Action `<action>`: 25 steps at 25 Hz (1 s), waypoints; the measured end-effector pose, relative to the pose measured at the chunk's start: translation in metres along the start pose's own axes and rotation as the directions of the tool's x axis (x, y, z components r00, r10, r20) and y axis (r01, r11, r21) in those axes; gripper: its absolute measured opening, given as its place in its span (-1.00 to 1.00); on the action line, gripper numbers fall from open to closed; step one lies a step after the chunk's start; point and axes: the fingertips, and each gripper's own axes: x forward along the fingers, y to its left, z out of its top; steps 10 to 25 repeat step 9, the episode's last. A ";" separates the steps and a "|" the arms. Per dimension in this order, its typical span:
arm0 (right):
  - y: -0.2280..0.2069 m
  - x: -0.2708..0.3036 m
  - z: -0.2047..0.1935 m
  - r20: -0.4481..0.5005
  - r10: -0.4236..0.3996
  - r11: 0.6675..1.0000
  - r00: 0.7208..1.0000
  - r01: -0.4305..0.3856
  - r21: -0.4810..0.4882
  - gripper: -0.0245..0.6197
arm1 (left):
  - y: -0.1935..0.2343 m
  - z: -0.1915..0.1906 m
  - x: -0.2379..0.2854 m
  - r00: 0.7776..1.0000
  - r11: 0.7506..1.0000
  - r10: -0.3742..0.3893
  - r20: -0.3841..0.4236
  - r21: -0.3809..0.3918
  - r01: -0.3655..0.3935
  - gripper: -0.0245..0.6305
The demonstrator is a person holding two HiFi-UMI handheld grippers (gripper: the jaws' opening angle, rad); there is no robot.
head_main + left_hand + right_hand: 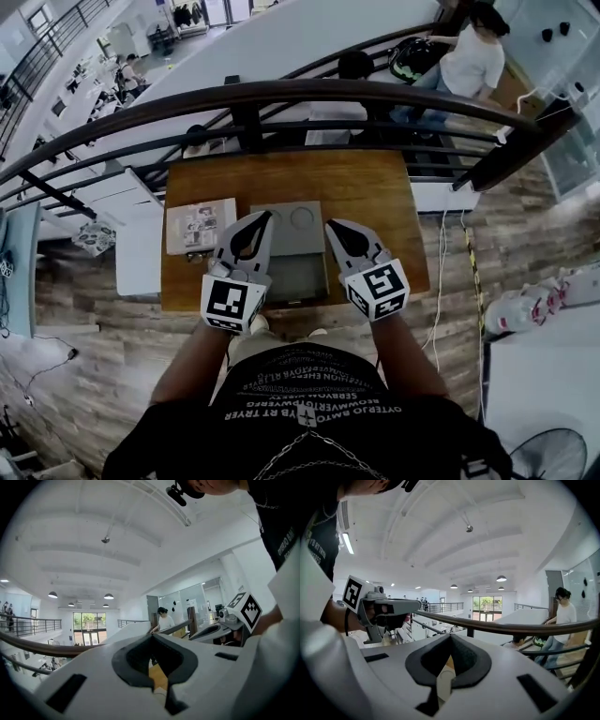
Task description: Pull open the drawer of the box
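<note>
The head view is bright and evenly lit, with no hard shadows on the table (375, 187). Its wide lens bows the railing (281, 94) into an arc and squeezes everything near the edges. The shirt (309, 412) at the bottom is dark and shows little detail.

Both gripper views have black, rounded corners and strong bending toward the rim. Light comes from round lamps (108, 596) on the white ceiling (140, 541) and from a far window (89, 620), the brightest patch. The white shells of the left gripper (152, 635) and right gripper (451, 636) lie close to the lens and look soft, with mild shading in their dark hollows.
</note>
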 end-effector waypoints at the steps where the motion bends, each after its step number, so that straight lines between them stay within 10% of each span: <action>1: 0.000 -0.002 0.005 0.008 0.012 1.000 1.000 -0.012 -0.006 -0.94 | -0.002 0.004 -0.002 1.000 1.000 0.011 0.003 0.009 -0.012 -0.91; 25: 0.003 -0.011 0.032 0.064 0.091 0.994 0.994 -0.087 -0.061 -0.94 | -0.010 0.017 -0.020 0.995 0.994 0.099 0.001 0.050 -0.099 -0.91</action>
